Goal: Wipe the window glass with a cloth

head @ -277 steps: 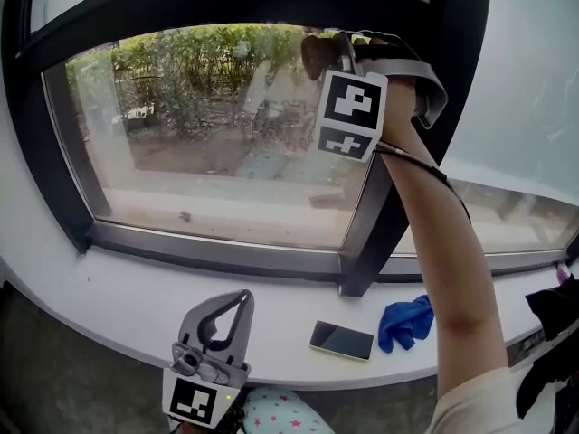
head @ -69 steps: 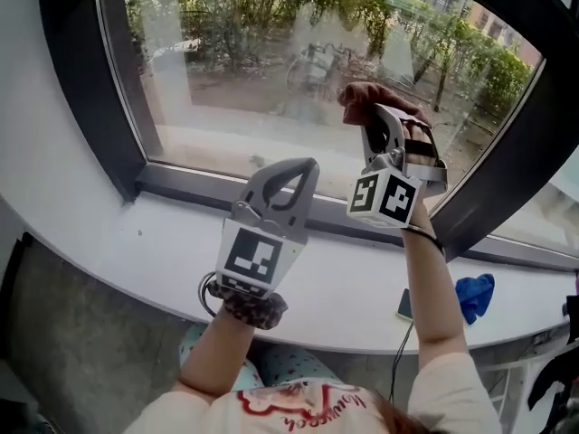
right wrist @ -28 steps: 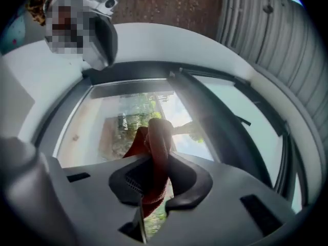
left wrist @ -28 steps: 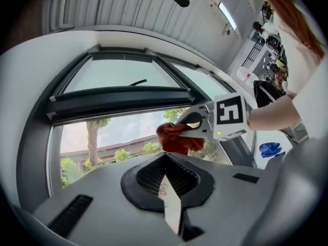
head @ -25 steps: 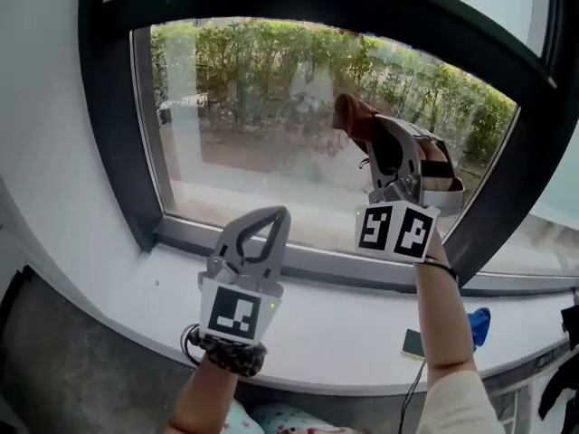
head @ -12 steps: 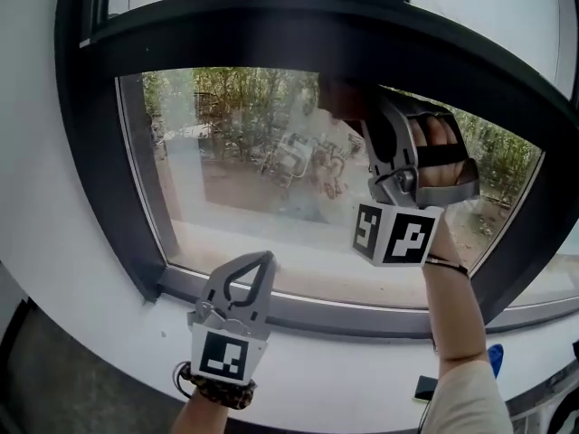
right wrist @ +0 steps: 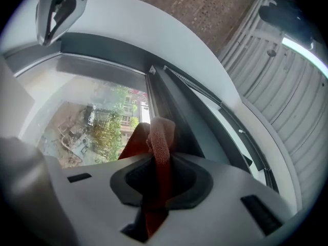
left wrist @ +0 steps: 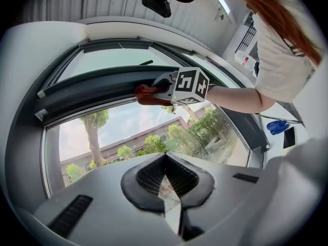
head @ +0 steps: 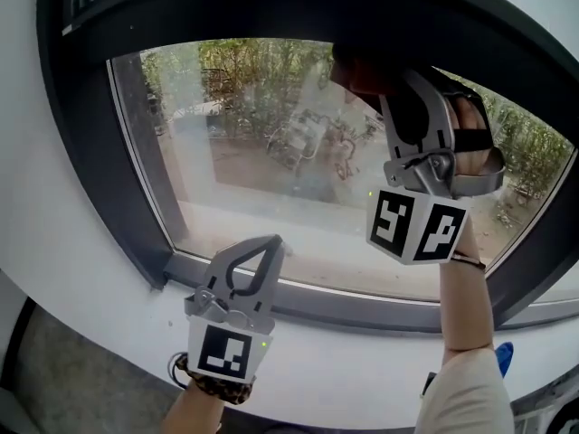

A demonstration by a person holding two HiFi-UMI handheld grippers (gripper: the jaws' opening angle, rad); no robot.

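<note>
1. Cloth [head: 355, 69], dark red, is at the top of the window glass [head: 271, 152] in the head view, right under the dark upper frame [head: 226, 16]. The right gripper [head: 366, 72] is raised high and holds the cloth against the pane. Its marker cube [head: 418, 226] hangs below the hand. The left gripper [head: 270, 241] sits low, over the white sill [head: 344, 369] and just in front of the lower frame, with its jaw tips together and nothing in them. A blue rag [head: 504, 358] lies on the sill at the far right, well apart from both grippers.

2. In the left gripper view, the left gripper [left wrist: 165, 160] is clenched and empty, its jaws meeting at the tips. Beyond it, the right gripper [left wrist: 163, 85] presses the cloth [left wrist: 146, 94] to the pane where the glass meets the upper frame. Nothing stands between the two grippers. The blue rag [left wrist: 277, 126] and a dark phone [left wrist: 288, 137] lie side by side on the sill at the right.

3. In the right gripper view, the right gripper [right wrist: 156, 173] is clamped on the cloth [right wrist: 160, 152], which stands up in a fold between the jaws and pokes past them. The fold lies at the edge of the window glass [right wrist: 92, 127], beside the dark frame bar [right wrist: 179, 117]. The left gripper [right wrist: 56, 9] shows small in the upper left corner, well apart.
</note>
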